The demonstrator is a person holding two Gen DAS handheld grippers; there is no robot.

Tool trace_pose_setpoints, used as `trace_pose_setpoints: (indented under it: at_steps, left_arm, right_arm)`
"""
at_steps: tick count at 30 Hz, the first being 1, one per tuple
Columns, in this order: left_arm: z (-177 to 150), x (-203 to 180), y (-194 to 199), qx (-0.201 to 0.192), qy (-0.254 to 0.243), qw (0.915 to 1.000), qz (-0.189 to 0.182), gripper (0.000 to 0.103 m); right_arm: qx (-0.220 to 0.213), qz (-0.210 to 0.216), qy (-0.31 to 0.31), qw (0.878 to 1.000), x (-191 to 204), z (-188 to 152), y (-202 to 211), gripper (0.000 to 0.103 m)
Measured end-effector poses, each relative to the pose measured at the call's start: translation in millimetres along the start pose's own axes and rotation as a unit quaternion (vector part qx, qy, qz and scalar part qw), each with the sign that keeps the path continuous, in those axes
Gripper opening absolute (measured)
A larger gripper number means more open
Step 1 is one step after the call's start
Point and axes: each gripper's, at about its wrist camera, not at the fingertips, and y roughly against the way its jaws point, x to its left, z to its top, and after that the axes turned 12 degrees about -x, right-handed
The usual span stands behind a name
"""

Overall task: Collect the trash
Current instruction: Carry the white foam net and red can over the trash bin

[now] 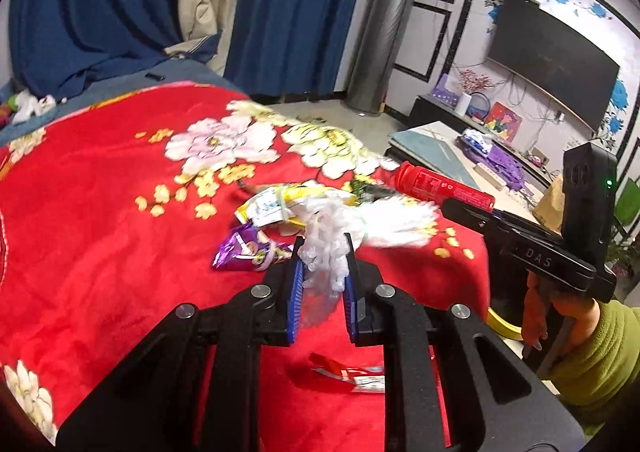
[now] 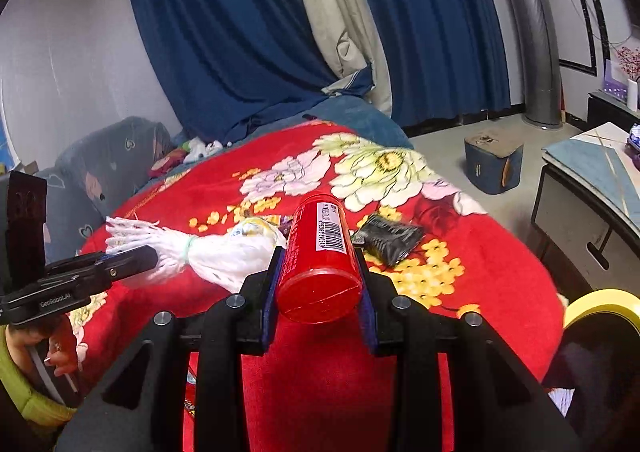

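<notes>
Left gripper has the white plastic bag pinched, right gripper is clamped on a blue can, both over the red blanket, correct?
Not quite: the can in the right gripper is red, as the right wrist view shows. The left gripper does pinch the white plastic bag over the red blanket.

Left wrist fisheye looks along its fingers, close over the red floral plush blanket (image 1: 100, 211), facing 12 o'clock toward blue curtains (image 1: 296, 11). Right wrist fisheye faces likewise, close. Both share blanket (image 2: 320, 392), curtains (image 2: 224, 31).
</notes>
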Motion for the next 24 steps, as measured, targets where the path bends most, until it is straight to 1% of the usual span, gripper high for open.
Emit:
trace_pose_setpoints:
  at_steps: [6,13,20,24]
  left_arm:
    - [6.0,-17.5,9.7,-0.02,-0.015,0.9996,-0.011,0.011]
    - [9.4,-35.5,10.5,-0.03,-0.026,0.999,-0.02,0.011]
    - [8.9,-64.8,6.3,-0.036,-0.047,0.9978,-0.031,0.011]
    - [10.4,-85.9,3.0,-0.041,-0.062,0.9965,-0.039,0.011]
  right_arm:
    - [-0.016,-0.013,-0.004,1.0,-8.1,6.4,20.6,0.031]
    - [-0.032,-0.031,-0.007,0.999,-20.3,11.6,46.7,0.031]
    - [-0.05,-0.055,-0.011,0.997,-35.5,17.4,77.6,0.031]
    - [-0.052,-0.07,-0.012,0.996,-46.2,13.7,94.5,0.031]
